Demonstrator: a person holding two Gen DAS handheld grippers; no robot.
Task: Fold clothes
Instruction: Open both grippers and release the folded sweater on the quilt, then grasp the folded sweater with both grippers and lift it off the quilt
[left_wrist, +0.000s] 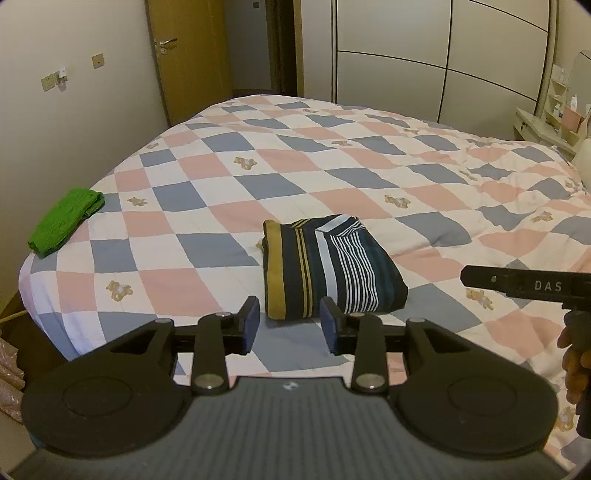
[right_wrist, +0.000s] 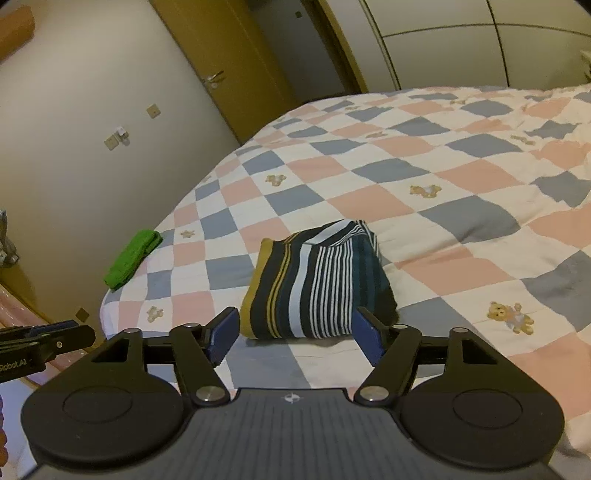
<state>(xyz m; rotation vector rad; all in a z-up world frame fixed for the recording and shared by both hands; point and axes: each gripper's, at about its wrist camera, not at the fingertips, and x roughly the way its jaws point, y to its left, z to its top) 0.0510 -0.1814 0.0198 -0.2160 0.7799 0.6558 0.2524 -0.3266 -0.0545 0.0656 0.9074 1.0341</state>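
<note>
Blue pads face each other on our left gripper (left_wrist: 289, 325), its fingers apart with nothing between them, held above the near edge of the bed (left_wrist: 369, 170). Our right gripper (right_wrist: 293, 334) is likewise spread wide and empty. Just beyond both sets of fingertips lies the striped garment (left_wrist: 328, 266), folded into a compact rectangle on the checked quilt (right_wrist: 443, 177), touched by neither gripper. Farther left, near the bed's corner, we see a folded green cloth (left_wrist: 64, 221). Beyond the bed stand a wooden door (left_wrist: 188, 55) and pale wardrobe panels (left_wrist: 424, 48).
</note>
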